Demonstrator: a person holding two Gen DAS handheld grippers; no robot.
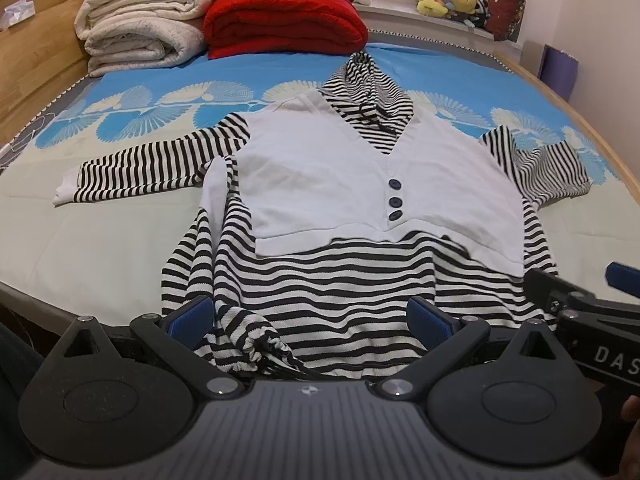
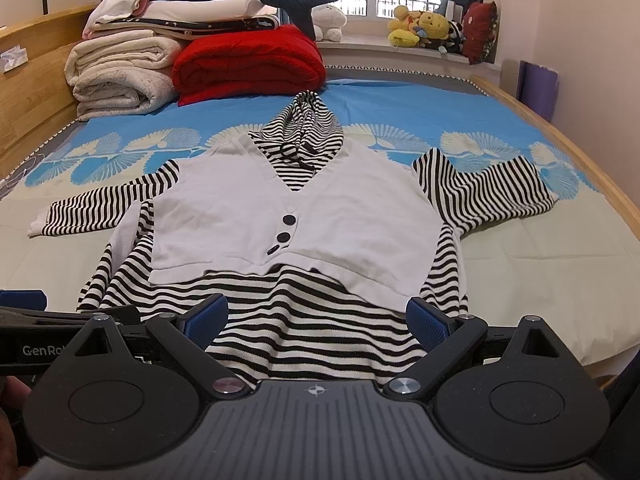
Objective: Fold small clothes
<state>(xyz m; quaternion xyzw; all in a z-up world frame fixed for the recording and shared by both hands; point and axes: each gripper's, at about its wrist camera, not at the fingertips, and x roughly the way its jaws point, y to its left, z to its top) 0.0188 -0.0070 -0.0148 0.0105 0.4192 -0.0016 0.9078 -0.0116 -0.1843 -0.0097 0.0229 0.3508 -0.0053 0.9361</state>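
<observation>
A small black-and-white striped hooded top (image 1: pixel 340 280) with a white buttoned vest front (image 1: pixel 320 176) lies face up on the bed, hood away from me, sleeves spread left (image 1: pixel 152 168) and right (image 1: pixel 548 168). Its lower left side is rumpled and bunched. My left gripper (image 1: pixel 312 320) is open at the hem's left part, with striped cloth between its spread blue pads. My right gripper (image 2: pixel 316 320) is open over the hem's right part (image 2: pixel 312 320). The right gripper also shows at the left wrist view's right edge (image 1: pixel 580 300).
Folded cream blankets (image 1: pixel 140 28) and a red blanket (image 1: pixel 284 24) are stacked at the head of the bed. Plush toys (image 2: pixel 424 26) sit on the window sill. The wooden bed frame (image 2: pixel 560 128) runs along the right. The blue floral sheet (image 1: pixel 460 72) lies under the top.
</observation>
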